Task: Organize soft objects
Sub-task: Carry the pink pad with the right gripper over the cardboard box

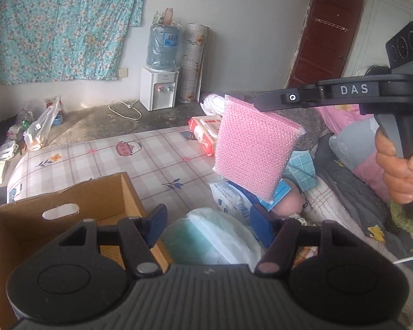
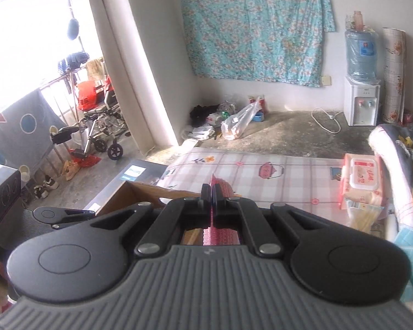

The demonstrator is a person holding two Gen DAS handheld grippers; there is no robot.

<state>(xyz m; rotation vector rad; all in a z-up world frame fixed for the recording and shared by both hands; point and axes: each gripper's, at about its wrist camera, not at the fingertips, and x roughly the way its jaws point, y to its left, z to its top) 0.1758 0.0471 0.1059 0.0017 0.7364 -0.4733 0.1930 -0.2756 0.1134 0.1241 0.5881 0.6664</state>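
My right gripper (image 1: 257, 101) is shut on the top edge of a pink bubble-wrap pouch (image 1: 254, 155) and holds it hanging in the air above the checked mat (image 1: 140, 162). In the right wrist view the gripper (image 2: 211, 192) pinches the pouch (image 2: 220, 187) edge-on. My left gripper (image 1: 206, 220) is open and empty, low over a white and teal soft pack (image 1: 214, 236). An open cardboard box (image 1: 68, 206) stands left of it, also seen in the right wrist view (image 2: 140, 192).
A red wet-wipes pack (image 1: 205, 133) (image 2: 363, 181) lies on the mat. A blue-white packet (image 1: 231, 198), blue checked cloth (image 1: 303, 167) and quilts (image 1: 352, 148) lie at the right. A water dispenser (image 1: 158, 88) and bags (image 1: 41, 126) stand on the floor.
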